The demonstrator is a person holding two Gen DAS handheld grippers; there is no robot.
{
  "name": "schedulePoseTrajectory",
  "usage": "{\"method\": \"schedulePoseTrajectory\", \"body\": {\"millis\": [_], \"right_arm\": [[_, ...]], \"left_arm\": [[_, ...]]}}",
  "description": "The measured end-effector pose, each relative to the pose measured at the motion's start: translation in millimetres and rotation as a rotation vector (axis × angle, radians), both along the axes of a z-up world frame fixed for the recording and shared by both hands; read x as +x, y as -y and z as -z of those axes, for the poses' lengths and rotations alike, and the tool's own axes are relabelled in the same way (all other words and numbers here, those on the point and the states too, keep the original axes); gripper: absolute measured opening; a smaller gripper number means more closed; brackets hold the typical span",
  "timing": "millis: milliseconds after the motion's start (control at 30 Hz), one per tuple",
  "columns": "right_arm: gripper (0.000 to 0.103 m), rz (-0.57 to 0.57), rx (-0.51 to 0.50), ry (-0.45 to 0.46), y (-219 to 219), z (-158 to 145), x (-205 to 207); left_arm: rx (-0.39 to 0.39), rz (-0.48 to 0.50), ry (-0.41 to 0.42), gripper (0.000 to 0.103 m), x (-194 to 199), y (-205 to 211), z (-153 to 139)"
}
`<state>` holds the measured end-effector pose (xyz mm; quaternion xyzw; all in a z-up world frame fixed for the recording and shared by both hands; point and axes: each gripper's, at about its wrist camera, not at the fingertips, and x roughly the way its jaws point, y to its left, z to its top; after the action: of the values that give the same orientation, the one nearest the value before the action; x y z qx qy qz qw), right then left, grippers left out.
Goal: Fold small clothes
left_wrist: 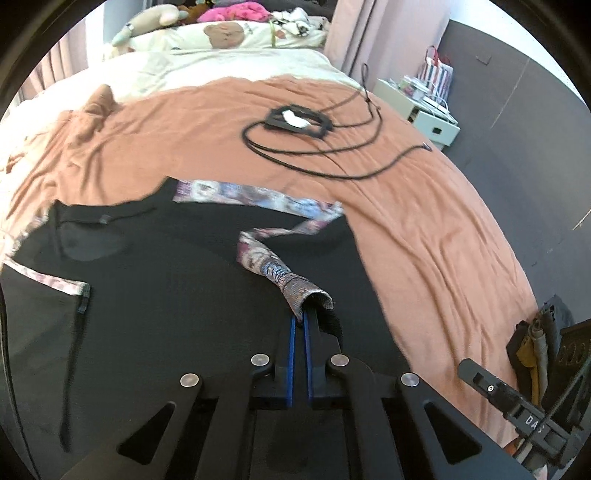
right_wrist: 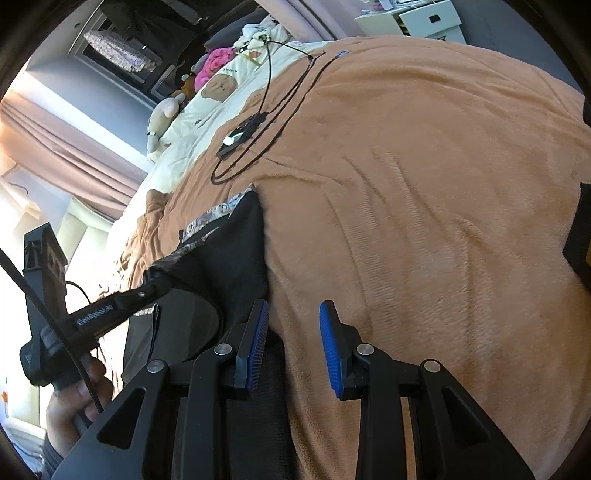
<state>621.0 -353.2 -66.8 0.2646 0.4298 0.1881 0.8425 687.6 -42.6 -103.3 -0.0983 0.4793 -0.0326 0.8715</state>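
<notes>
Left gripper (left_wrist: 300, 321) pinches the patterned trim (left_wrist: 273, 271) of a black garment (left_wrist: 177, 295) spread on the orange blanket (left_wrist: 424, 229); right gripper (right_wrist: 293, 332), half-open, holds nothing; the thin trim may slip free.

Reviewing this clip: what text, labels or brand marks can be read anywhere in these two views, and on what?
"DA": start of white lettering on the right gripper body, rest cut off.
White lettering on the left gripper handle: too blurred to read.
Small dark print on the bear pillow: too small to read.
</notes>
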Motion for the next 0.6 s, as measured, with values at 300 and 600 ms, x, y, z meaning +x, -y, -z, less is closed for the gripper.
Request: {"method": "schedulePoseTrajectory", "body": {"millis": [300,600], "right_arm": [[0.026,-0.043,-0.015,0.004,-15.1,-0.4,6.9],[0.054,-0.082,-0.047,0.005,-26.0,4.7,15.8]], "left_arm": [[0.014,-0.052,-0.001,0.004,-4.9,-55.2,-7.2],[-0.068,-0.163,-0.052,0.042,-6.3,-116.6,8.1]]}}
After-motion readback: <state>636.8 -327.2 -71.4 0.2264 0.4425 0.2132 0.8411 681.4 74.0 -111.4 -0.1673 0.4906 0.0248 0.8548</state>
